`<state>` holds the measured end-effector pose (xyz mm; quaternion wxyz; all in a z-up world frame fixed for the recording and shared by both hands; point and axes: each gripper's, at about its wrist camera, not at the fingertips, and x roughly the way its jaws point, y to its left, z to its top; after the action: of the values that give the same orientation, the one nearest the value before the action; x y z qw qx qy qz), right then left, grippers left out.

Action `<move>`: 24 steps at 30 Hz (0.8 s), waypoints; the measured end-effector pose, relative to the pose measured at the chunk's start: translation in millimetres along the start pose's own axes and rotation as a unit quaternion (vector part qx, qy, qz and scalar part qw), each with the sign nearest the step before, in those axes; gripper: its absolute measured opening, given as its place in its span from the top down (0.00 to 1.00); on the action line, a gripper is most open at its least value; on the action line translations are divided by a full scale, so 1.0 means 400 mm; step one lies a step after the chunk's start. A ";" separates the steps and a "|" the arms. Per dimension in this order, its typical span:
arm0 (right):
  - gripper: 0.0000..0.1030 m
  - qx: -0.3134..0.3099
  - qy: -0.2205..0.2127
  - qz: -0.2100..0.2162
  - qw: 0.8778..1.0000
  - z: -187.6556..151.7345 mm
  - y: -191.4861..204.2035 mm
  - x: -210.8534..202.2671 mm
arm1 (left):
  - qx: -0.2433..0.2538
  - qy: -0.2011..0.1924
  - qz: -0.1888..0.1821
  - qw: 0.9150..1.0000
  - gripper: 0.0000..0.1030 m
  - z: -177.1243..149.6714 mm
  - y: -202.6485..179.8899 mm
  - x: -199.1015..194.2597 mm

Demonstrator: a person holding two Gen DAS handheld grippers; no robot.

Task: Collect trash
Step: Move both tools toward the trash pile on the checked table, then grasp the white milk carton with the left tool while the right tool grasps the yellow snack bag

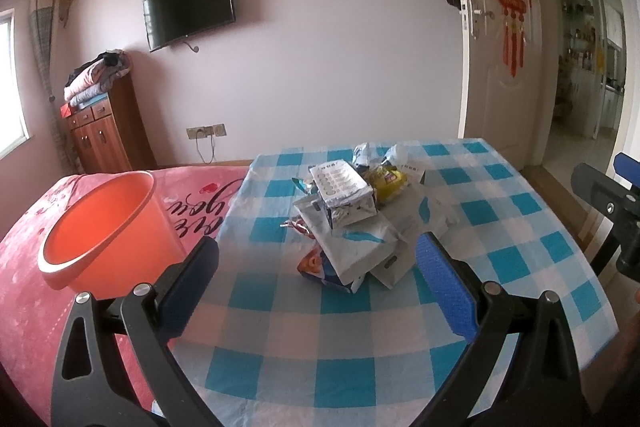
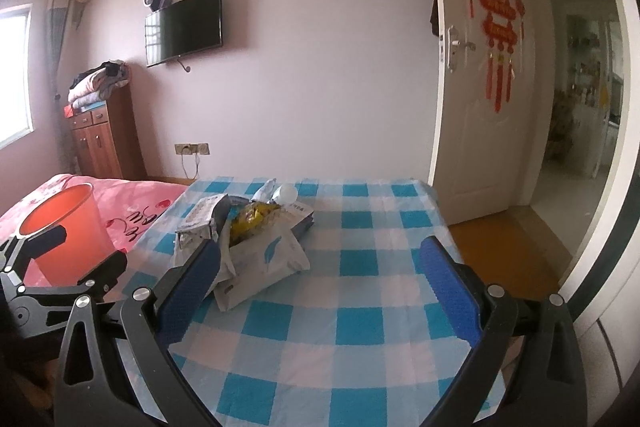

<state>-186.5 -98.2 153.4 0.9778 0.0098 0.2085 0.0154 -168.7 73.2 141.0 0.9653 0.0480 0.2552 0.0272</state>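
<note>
Blue-and-white checked cloth covers the table (image 1: 360, 359), and on it, toward the far middle, sits the heap of trash (image 1: 352, 223) — a printed carton on top, a yellow wrapper just behind it, white pouches and a crumpled snack bag underneath, all touching. Nothing from the heap looks lifted yet. Left of the table, on a pink bedspread (image 1: 24, 267), stands an orange bucket (image 1: 100, 223); its inside appears bare, so by my reading the collecting has hardly begun and every piece is left to move. Near the camera, the left gripper (image 1: 316, 259) has its tongs spread wide, holding nothing, short of the heap. Likewise the right gripper (image 2: 320, 259) is spread and empty — its left finger overlaps the heap's near edge in its own view, though I cannot tell whether it touches.
</note>
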 end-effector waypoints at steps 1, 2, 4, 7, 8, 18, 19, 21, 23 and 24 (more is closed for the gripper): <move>0.05 0.002 0.004 0.002 1.000 -0.002 -0.001 0.010 | 0.000 0.003 0.001 1.000 0.04 -0.001 -0.001 0.007; 0.05 0.003 0.007 0.003 1.000 -0.004 -0.002 0.016 | 0.001 0.006 0.002 1.000 0.04 -0.002 -0.001 0.014; 0.05 0.007 0.017 0.010 1.000 -0.010 -0.005 0.035 | 0.001 0.012 0.004 1.000 0.04 -0.005 -0.006 0.027; 0.05 0.013 0.029 0.017 0.999 -0.019 -0.012 0.059 | 0.002 0.019 0.006 1.000 0.04 -0.009 -0.014 0.046; 0.05 0.015 0.033 0.017 0.999 -0.023 -0.014 0.068 | 0.004 0.023 0.006 1.000 0.04 -0.012 -0.016 0.054; 0.05 0.029 0.077 0.032 0.996 -0.061 -0.035 0.163 | 0.005 0.057 0.009 0.998 0.04 -0.031 -0.026 0.128; 0.05 0.031 0.083 0.035 0.995 -0.066 -0.035 0.176 | 0.005 0.061 0.010 0.998 0.04 -0.033 -0.026 0.137; 0.05 0.034 0.095 0.041 0.994 -0.075 -0.037 0.200 | 0.003 0.068 0.009 0.998 0.04 -0.036 -0.027 0.152; 0.05 0.038 0.109 0.047 0.992 -0.085 -0.038 0.230 | -0.001 0.077 0.005 0.997 0.04 -0.040 -0.023 0.170; 0.05 0.040 0.114 0.050 0.991 -0.088 -0.039 0.240 | -0.003 0.080 0.002 0.997 0.04 -0.041 -0.021 0.178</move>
<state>-112.8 -109.9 81.6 0.9444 0.0575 0.3185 0.0571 -114.8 71.7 91.0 0.9418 0.0435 0.3317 0.0332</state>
